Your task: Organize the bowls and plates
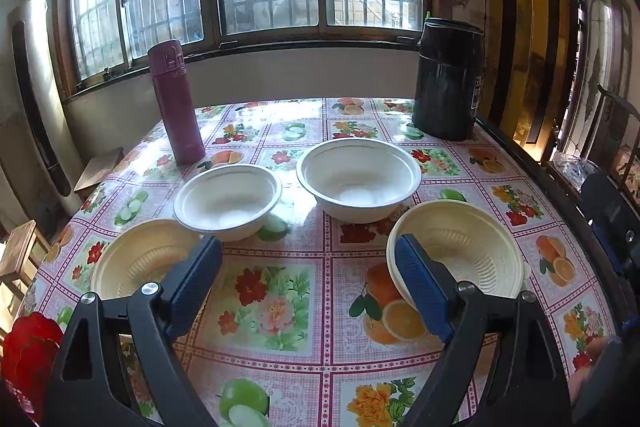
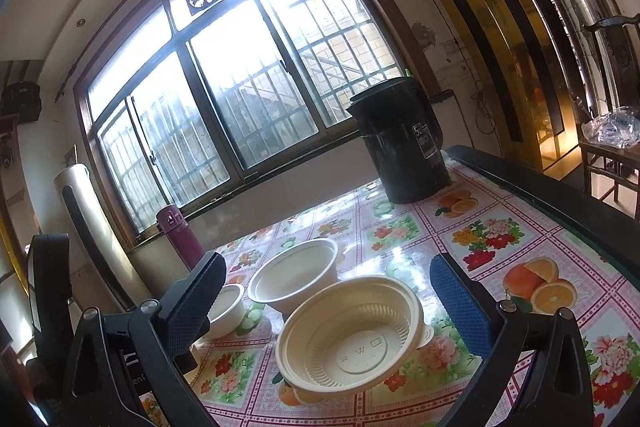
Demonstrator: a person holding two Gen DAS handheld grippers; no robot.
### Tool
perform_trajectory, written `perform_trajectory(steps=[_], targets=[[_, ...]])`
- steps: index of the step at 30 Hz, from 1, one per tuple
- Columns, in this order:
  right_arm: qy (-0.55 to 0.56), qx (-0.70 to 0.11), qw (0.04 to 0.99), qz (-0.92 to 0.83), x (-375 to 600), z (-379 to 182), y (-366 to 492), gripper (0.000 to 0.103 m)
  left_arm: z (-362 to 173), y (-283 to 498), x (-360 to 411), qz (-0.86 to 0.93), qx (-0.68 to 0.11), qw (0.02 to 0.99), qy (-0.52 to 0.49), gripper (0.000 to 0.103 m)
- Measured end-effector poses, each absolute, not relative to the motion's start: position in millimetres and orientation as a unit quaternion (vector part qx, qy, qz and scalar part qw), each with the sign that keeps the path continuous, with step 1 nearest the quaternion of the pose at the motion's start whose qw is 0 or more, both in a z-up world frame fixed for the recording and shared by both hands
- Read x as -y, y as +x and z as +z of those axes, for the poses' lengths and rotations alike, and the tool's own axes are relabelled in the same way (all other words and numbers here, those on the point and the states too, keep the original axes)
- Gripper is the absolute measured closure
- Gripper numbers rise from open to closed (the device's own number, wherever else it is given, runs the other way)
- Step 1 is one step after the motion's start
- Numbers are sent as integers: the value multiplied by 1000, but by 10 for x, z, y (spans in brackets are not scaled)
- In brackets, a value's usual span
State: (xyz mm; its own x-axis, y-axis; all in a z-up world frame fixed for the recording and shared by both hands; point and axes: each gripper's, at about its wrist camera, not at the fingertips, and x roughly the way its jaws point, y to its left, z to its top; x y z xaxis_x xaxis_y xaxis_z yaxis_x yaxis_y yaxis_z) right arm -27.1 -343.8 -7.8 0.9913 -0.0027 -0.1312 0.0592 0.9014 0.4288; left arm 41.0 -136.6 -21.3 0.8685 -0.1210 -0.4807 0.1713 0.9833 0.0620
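Left wrist view: the left gripper [image 1: 308,279] hovers with jaws wide apart and nothing between them, its right pad overlapping the rim of a cream ribbed bowl [image 1: 464,247] near the table's right edge. A second cream bowl [image 1: 140,259] sits near the left edge; a small white bowl [image 1: 228,199] and a large white bowl [image 1: 360,179] stand apart toward the middle of the flowered table [image 1: 280,307]. The right gripper [image 2: 332,299] also stands wide, framing the cream bowl, apparently not touching it. No bowl is nested yet, so sorting seems barely begun. All four look thin, light, disposable. No plates are visible.
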Motion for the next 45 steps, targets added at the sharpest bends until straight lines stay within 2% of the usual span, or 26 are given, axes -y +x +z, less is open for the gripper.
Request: perform_trajectory(steps=[45], targets=[[227,-106,967,-38,3458,-138,-136,0,-508,595,1341,-67,-318,943,72,14]])
